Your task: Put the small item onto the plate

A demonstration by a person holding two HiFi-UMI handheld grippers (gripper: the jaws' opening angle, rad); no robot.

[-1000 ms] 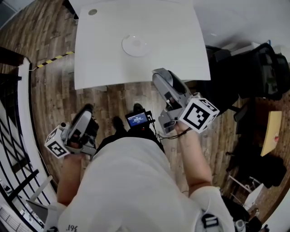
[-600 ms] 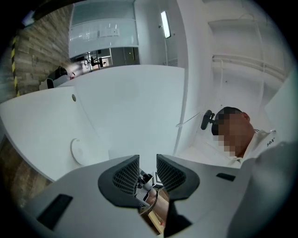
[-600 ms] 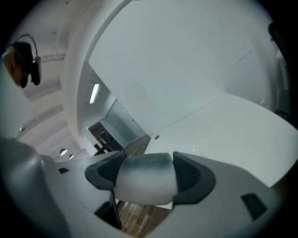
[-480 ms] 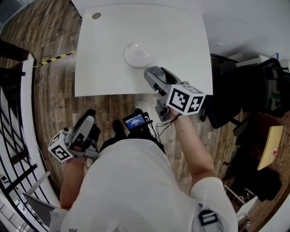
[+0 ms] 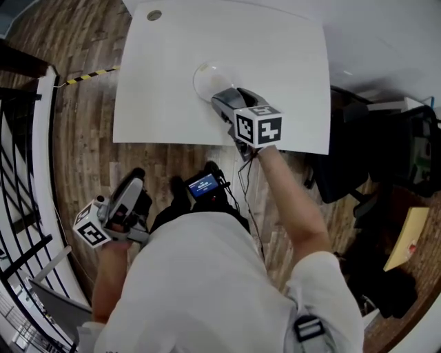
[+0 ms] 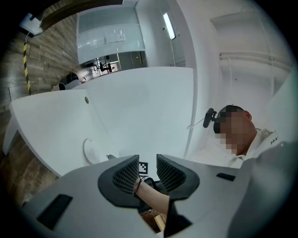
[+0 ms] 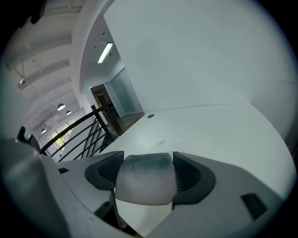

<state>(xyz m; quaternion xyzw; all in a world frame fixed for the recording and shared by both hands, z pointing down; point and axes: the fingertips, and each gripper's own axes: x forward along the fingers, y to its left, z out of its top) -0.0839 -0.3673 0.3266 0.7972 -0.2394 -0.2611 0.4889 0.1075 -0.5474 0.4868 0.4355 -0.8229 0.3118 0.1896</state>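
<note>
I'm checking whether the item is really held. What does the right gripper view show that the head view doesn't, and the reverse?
Only the right gripper view: the right gripper shut on a small grey-white item, which its body hides from above. Only the head view: the plate, partly hidden behind that gripper, and the left gripper low beside the person. Both: the white table and its round corner grommet.
</note>
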